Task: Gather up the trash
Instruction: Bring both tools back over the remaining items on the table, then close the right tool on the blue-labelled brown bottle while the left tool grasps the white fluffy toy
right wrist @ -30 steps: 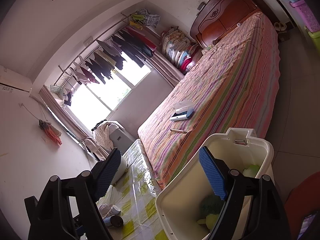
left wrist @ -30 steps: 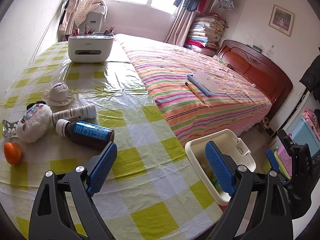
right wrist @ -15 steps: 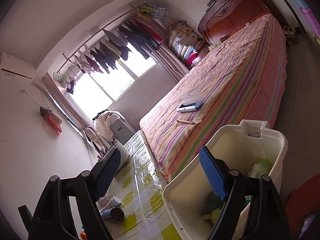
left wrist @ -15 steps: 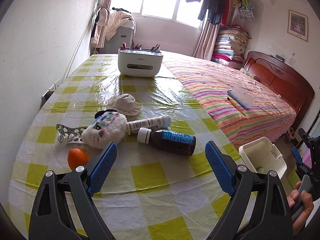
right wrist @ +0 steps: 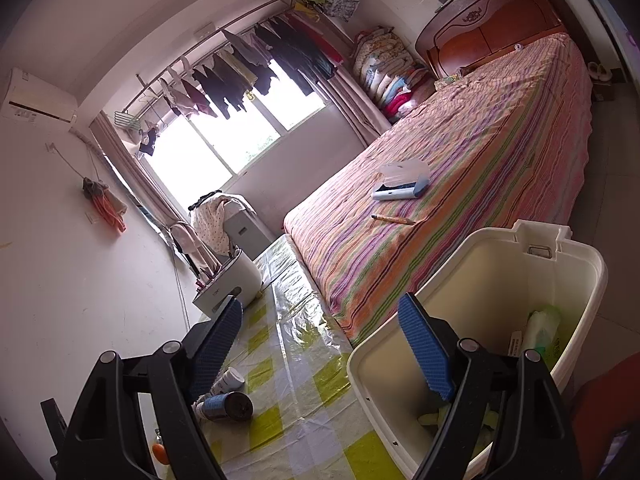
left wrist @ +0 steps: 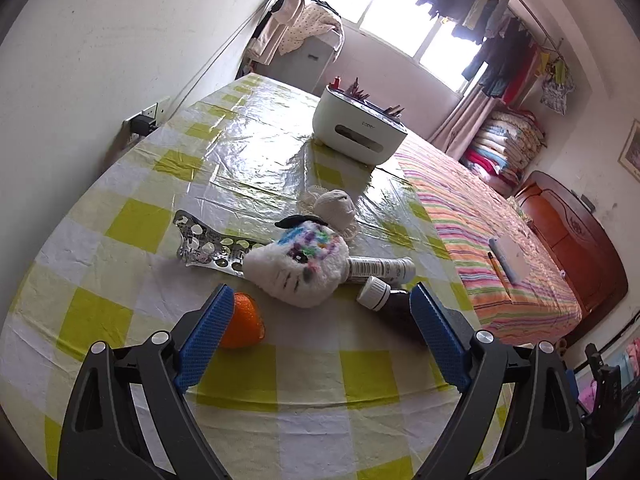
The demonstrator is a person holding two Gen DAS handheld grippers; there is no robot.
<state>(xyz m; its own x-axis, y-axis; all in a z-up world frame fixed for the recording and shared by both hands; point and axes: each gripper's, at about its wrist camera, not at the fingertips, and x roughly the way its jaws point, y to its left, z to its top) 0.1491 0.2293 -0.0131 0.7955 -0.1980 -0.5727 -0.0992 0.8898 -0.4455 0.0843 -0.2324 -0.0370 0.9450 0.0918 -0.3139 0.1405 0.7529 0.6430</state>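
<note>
One orange peel (left wrist: 242, 322) beside left jaws.

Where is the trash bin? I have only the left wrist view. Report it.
Observer: In the right wrist view the white bin stands open next to the table, beside the bed.
Operator: Tell me what is in it.
Observer: A green and white packet leans on its inner wall, and greenish bits lie at the bottom.
Operator: Report the right tongs.
Observer: The right tongs are open and empty, with one side in front of the bin's mouth.
</note>
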